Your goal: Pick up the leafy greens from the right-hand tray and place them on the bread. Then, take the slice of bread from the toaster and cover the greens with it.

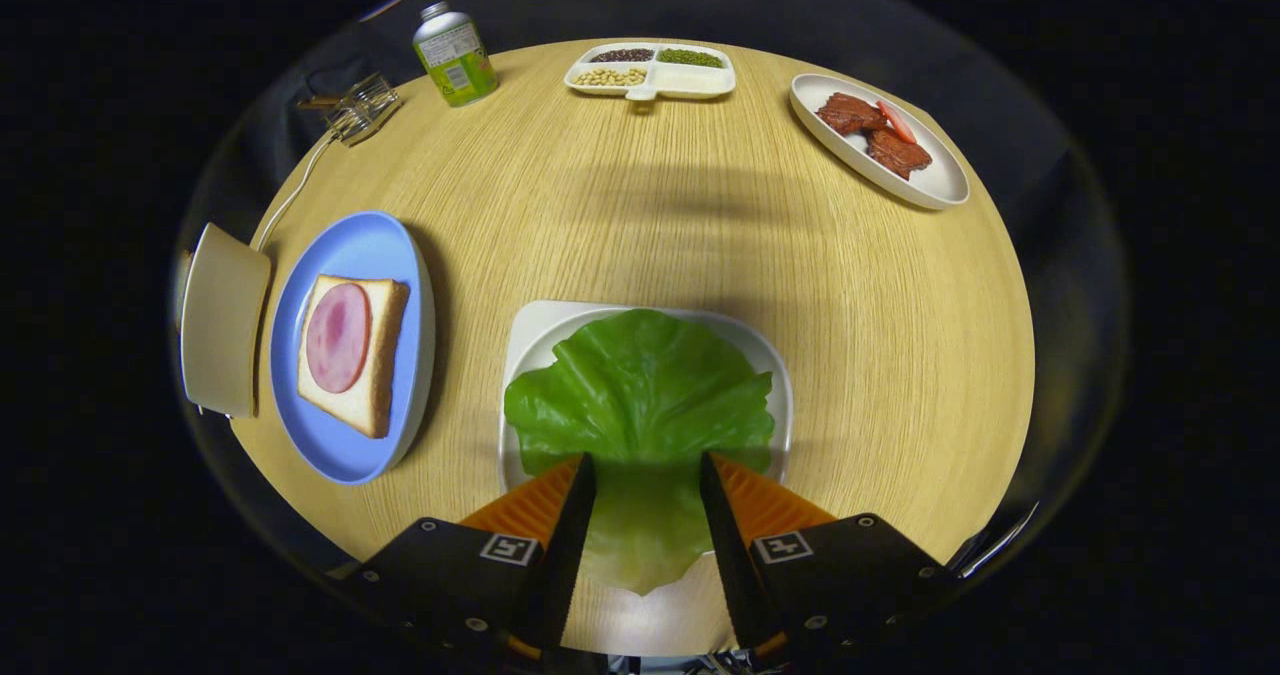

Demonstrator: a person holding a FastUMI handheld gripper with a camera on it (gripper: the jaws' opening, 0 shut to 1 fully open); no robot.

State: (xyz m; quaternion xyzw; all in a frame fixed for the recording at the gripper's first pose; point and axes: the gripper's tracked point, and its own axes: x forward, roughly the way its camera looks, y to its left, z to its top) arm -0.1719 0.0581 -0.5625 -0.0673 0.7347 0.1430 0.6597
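A green lettuce leaf (640, 395) lies on a white square tray (530, 330) on the round wooden table. My gripper (647, 467) hangs low over the tray's near side. Its fingers stand apart on either side of the leaf's pale stem end, so it is open. Left of the tray, a blue plate (350, 455) holds a slice of bread (378, 355) topped with a round pink ham slice (338, 337). The beige toaster (225, 320) stands at the table's left edge beyond the plate; its slot is hidden from here.
At the far side stand a green can (455, 55), a small glass holder (360, 107), a divided white dish of beans (690, 80) and an oval white plate (935, 180) of meat slices. A white cord (295, 190) runs from the toaster.
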